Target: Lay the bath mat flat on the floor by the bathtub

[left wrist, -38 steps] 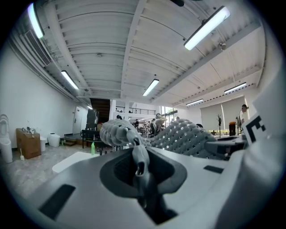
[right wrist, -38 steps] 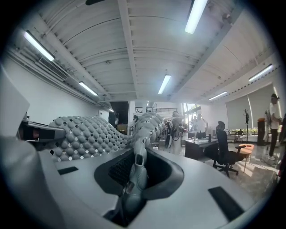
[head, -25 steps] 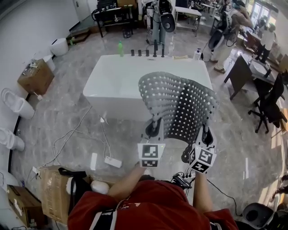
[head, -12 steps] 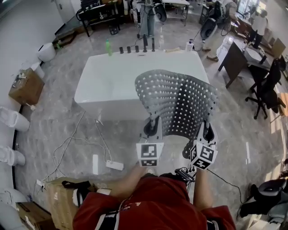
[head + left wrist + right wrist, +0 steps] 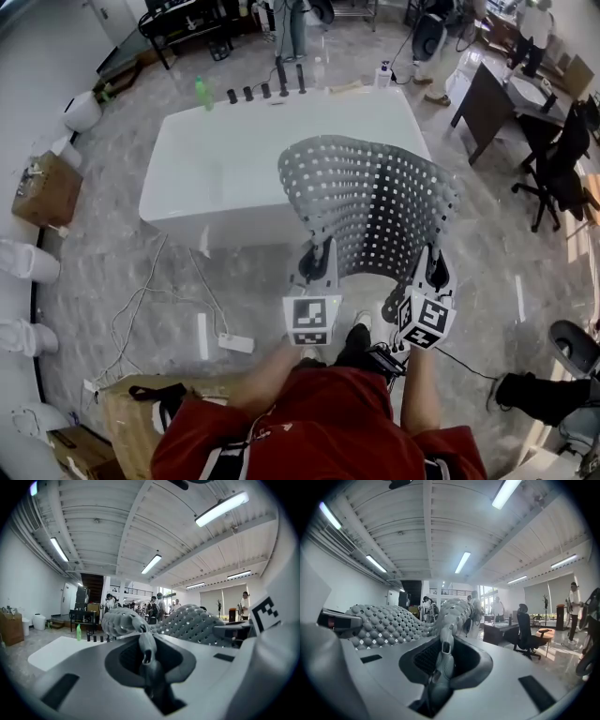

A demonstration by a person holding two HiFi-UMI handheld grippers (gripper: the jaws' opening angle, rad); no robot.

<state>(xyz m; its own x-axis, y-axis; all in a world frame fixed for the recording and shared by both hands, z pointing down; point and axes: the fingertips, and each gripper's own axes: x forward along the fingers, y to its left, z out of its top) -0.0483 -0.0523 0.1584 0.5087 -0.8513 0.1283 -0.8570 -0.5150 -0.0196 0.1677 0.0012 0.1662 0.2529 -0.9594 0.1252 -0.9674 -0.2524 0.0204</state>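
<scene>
A grey perforated bath mat [image 5: 370,206] hangs spread in the air between my two grippers, in front of the white bathtub [image 5: 234,164]. My left gripper [image 5: 319,264] is shut on the mat's near left corner. My right gripper [image 5: 433,270] is shut on the near right corner. In the left gripper view the mat's edge [image 5: 143,641] is pinched between the jaws and its bumpy sheet [image 5: 187,623] runs off to the right. In the right gripper view the pinched edge [image 5: 445,648] rises between the jaws and the sheet [image 5: 384,623] spreads left.
Several dark bottles and a green bottle [image 5: 199,91] stand on the tub's far rim. White cables and a power strip [image 5: 234,343] lie on the marble floor at left. A cardboard box [image 5: 131,417] sits beside me; a desk [image 5: 487,103] and office chair [image 5: 562,159] stand right. People stand at the back.
Both grippers carried the mat forward toward the tub and slightly lower. The tub has come nearer in the head view. Both grips are unchanged.
</scene>
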